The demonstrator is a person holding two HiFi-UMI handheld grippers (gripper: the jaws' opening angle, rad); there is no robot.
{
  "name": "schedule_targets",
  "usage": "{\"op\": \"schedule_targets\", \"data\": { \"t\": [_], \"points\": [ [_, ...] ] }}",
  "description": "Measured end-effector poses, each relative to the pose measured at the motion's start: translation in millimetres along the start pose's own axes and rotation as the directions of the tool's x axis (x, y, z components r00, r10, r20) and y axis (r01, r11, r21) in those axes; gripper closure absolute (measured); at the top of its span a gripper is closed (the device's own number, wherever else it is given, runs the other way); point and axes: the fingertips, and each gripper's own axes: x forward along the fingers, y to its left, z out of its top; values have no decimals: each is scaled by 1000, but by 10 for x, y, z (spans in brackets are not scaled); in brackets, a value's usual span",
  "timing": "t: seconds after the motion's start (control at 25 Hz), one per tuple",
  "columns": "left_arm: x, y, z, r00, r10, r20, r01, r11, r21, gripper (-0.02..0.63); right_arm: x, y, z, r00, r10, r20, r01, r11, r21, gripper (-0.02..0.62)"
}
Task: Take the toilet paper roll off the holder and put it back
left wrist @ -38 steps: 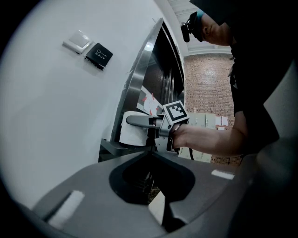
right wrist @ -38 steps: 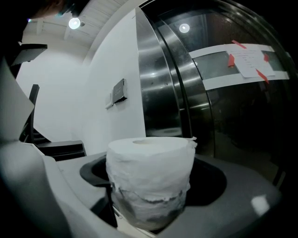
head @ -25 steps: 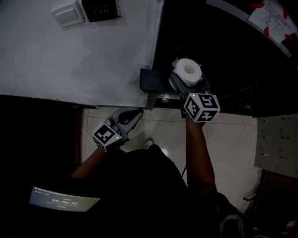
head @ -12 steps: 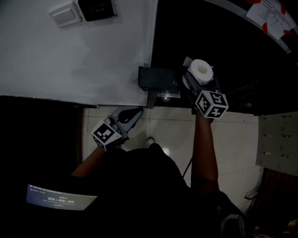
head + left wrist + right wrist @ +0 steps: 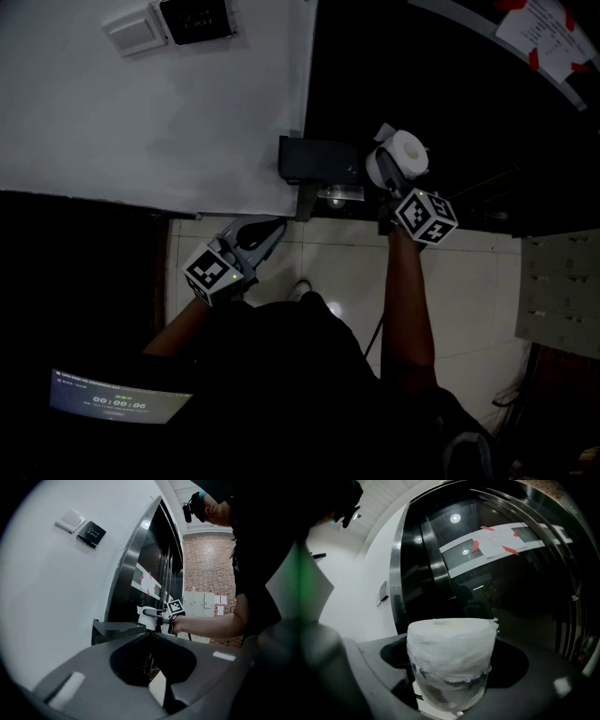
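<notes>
A white toilet paper roll is held in the air just right of the dark wall-mounted holder, with my right gripper shut on it. The right gripper view has the roll standing upright between the jaws of that gripper, its lower part squeezed. My left gripper hangs lower left, below the holder, shut and empty. Its own view looks past the closed left gripper to the holder and the roll beyond it.
The white wall carries a switch plate and a black sign plate. To the right is a dark glass door with a paper notice. Tiled floor lies below, grey lockers at right, a lit screen lower left.
My right gripper carried the roll to the right, away from the holder, then dipped slightly and turned it so its side faces the head camera. The left gripper stayed put.
</notes>
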Motion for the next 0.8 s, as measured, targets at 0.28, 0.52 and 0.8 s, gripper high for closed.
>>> {"op": "schedule_targets", "data": {
  "t": [0.28,0.52,0.8],
  "points": [
    [1,-21,26,1000,-3,-18,2,1000,-16,603,-36,-479,-463,992,-30,126,-51,804,593,140],
    [11,-5,3,1000,-6,-6,6,1000,-1,603,-59,-585,-932,982,-87,166,-105,477,873,140],
    [28,-53,21,1000,-16,-23,16,1000,1,603,-11,-445,-1147,984,-90,156,-113,365,924,140]
  ]
}}
